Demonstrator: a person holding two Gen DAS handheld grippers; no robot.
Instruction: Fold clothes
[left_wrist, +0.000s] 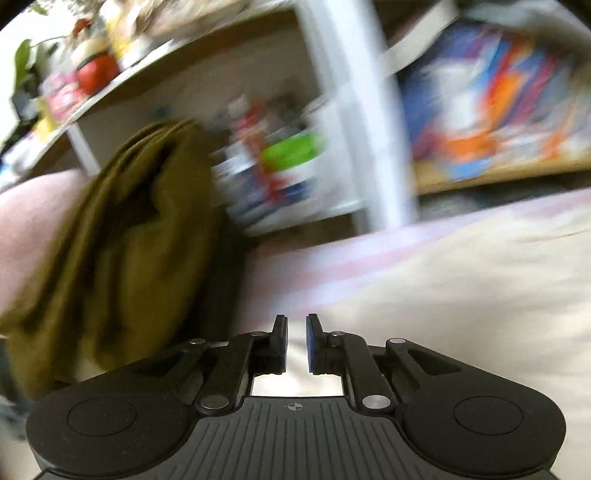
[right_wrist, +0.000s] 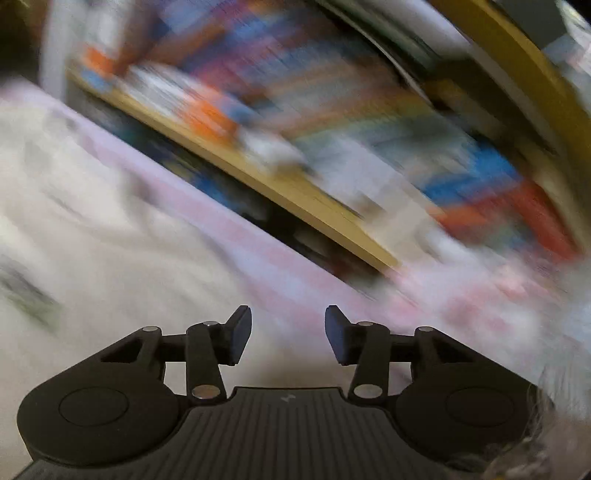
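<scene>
Here, nearest the lens, the left gripper (left_wrist: 296, 341) shows fingers (left_wrist: 280, 343) parted by a narrow gap with nothing between them; the right gripper (right_wrist: 288, 334) stands wider apart, likewise empty. Both hover over the cream bed cover (left_wrist: 461, 295), so neither is yet placed to take cloth. Left of the left gripper, an olive garment (left_wrist: 129, 251) lies bunched in loose folds on the bed, apparently unfolded and awaiting a grasp. Beyond it, blurred bookshelves (left_wrist: 498, 110) fill the background.
</scene>
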